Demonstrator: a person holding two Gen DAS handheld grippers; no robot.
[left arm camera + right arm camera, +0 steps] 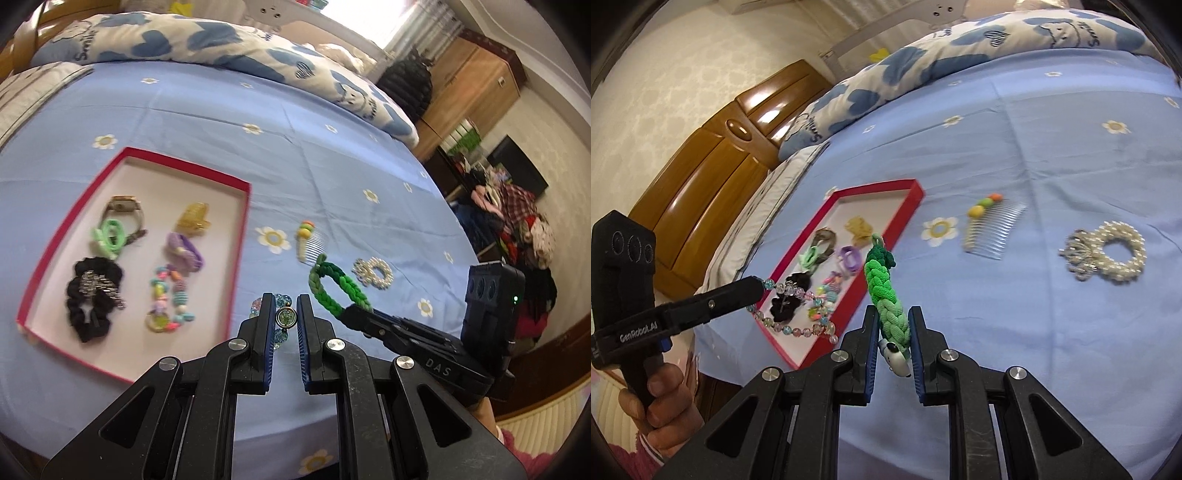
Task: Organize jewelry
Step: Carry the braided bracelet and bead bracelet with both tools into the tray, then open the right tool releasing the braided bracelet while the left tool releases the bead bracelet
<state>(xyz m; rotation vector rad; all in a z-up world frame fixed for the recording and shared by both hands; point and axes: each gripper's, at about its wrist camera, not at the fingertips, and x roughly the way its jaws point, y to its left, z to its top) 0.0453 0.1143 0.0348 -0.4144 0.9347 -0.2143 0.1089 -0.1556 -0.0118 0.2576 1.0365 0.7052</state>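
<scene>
Left gripper (286, 317): jaws narrow, clamped on a glass-bead bracelet (792, 325) with a small round green charm showing between the pads; in the right wrist view the bracelet hangs from the tip, over the near corner of the red-rimmed box (243, 221)

Right gripper (894, 334): jaws narrow, gripping a green braided band (886, 288), a small white figure at its lower end sitting between the pads; the band rises from the jaws, just beside the box's right rim and clear of the sheet

Box: lies on the blue flowered bedsheet (332, 177). Inside it: a wristwatch (123, 210), a light green hair tie (109, 236), a black scrunchie (90, 295), a yellow claw clip (192, 218), a purple hair piece (184, 253) and a string of coloured beads (168, 299)

To the right of the box, on the sheet: a hair comb (988, 229) topped with coloured balls, near the box; a pearl scrunchie (1115, 254), farther from it

Beyond the box: a blue-and-white quilt (207, 44), bunched up
</scene>
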